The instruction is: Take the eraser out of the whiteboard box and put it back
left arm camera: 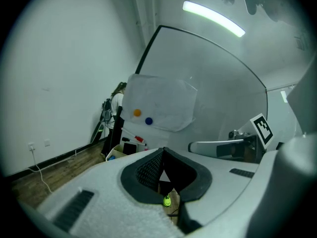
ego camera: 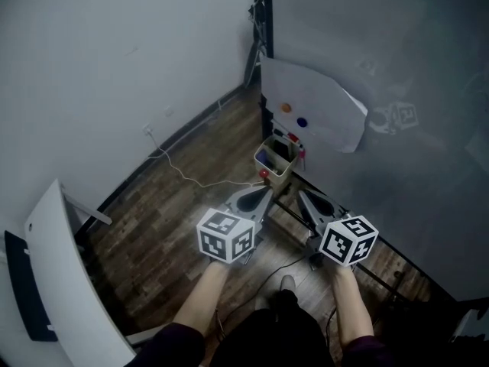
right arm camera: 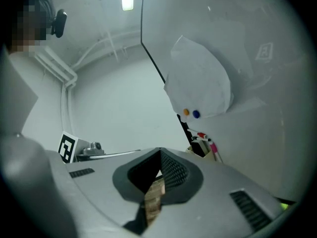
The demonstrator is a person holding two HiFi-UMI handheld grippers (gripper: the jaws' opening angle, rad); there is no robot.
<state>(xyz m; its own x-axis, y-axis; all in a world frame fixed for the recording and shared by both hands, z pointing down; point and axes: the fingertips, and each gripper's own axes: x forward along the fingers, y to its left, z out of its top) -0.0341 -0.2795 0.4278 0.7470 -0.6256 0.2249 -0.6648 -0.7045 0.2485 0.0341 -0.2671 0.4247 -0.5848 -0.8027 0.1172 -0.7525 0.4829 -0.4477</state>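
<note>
The left gripper (ego camera: pixel 266 193) and the right gripper (ego camera: pixel 302 196) both have their fingers pressed together and empty, and the dark eraser (ego camera: pixel 282 150) sits in the whiteboard box (ego camera: pixel 279 178) ahead of both, apart, seemingly nearer the left fingers.

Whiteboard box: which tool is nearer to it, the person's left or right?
Left, narrowly. In the head view the left tool points up just below the whiteboard box; the right tool sits below and further to its right.
</note>
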